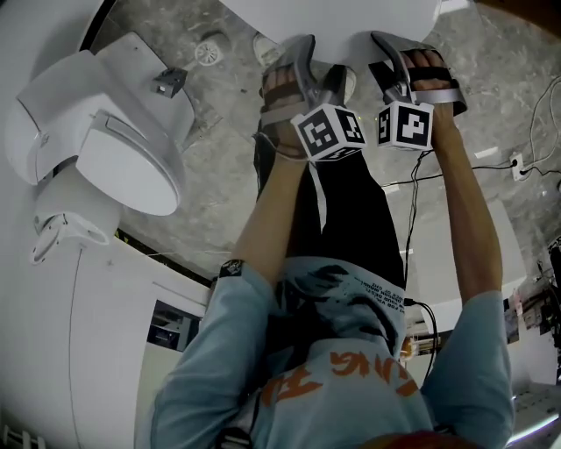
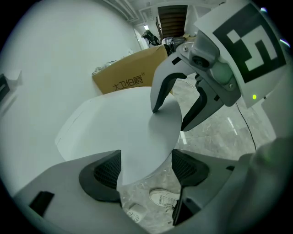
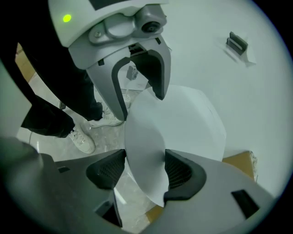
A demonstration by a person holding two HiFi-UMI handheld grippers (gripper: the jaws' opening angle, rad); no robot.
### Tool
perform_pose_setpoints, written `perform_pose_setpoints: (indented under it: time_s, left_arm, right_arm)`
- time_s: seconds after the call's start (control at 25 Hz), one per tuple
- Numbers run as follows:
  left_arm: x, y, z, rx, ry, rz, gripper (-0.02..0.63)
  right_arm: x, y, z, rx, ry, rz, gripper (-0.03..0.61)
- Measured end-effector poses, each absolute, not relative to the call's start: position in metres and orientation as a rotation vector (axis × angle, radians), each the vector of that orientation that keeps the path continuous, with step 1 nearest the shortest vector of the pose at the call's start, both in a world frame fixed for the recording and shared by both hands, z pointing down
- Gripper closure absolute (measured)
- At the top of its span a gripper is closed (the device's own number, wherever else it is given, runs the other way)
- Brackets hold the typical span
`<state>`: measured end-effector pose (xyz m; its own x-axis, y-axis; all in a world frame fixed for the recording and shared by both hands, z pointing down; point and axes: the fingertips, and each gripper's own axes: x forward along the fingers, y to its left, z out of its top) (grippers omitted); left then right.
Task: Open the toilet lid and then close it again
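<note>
A: At the top edge of the head view: toilet lid [image 1: 351, 17], white, only its near rim in shot. Both gripper views show that rim as a thin curved edge, with grey marbled floor [image 2: 215, 137] below it

B: Any writing?

A: Brown carton [image 2: 128, 75] behind the lid, against the white wall. It carries a row of dark Chinese characters ending in a small ® mark; I won't vouch for a reading. The person's shirt [image 1: 351, 377] has orange characters and a line of small white print, too distorted to read. The marker cubes carry black-and-white squares only

B: Lid against the fingers?

A: Left gripper [image 2: 146, 169]: jaws wide apart, rim passing between them. It runs close along the pad [image 2: 105, 171] at picture-left, with floor visible between rim and the other pad. Nothing clamped. Right gripper [image 3: 144, 170]: jaws also apart, rim edge-on between the pads and just beside both. No squeeze evident, so logged as not holding

B: Spacing?

A: Side by side on the rim, near each other, each visible in the other's view. A second toilet [image 1: 96, 140] stands well apart at the left
</note>
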<state>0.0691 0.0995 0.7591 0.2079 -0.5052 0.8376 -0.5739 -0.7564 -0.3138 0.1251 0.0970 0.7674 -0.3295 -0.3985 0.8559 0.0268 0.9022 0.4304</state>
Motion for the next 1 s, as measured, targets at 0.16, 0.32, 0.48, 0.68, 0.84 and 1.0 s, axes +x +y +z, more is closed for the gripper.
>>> perform_pose_setpoints:
  time_s: [0.16, 0.32, 0.48, 0.68, 0.84, 1.0]
  left_arm:
    - [0.069, 0.1, 0.755, 2.41, -1.073, 1.614, 0.262]
    - [0.074, 0.101, 0.75, 2.438, -1.067, 1.617, 0.262]
    - [0.079, 0.1, 0.745, 2.486, -1.073, 1.633, 0.264]
    - [0.08, 0.101, 0.715, 2.533, -1.134, 1.607, 0.266]
    - [0.082, 0.101, 0.682, 2.607, -1.132, 1.591, 0.262]
    - [0.085, 0.097, 0.654, 2.682, -1.14, 1.607, 0.264]
  right_arm:
    - [0.127, 0.105, 0.759, 0.25, -1.853, -0.461, 0.394]
    - [0.129, 0.107, 0.753, 0.258, -1.836, -0.469, 0.393]
    - [0.128, 0.106, 0.736, 0.293, -1.839, -0.482, 0.394]
    - [0.128, 0.104, 0.702, 0.348, -1.859, -0.485, 0.394]
    - [0.132, 0.104, 0.669, 0.422, -1.878, -0.478, 0.394]
    - [0.133, 0.097, 0.639, 0.509, -1.897, -0.477, 0.393]
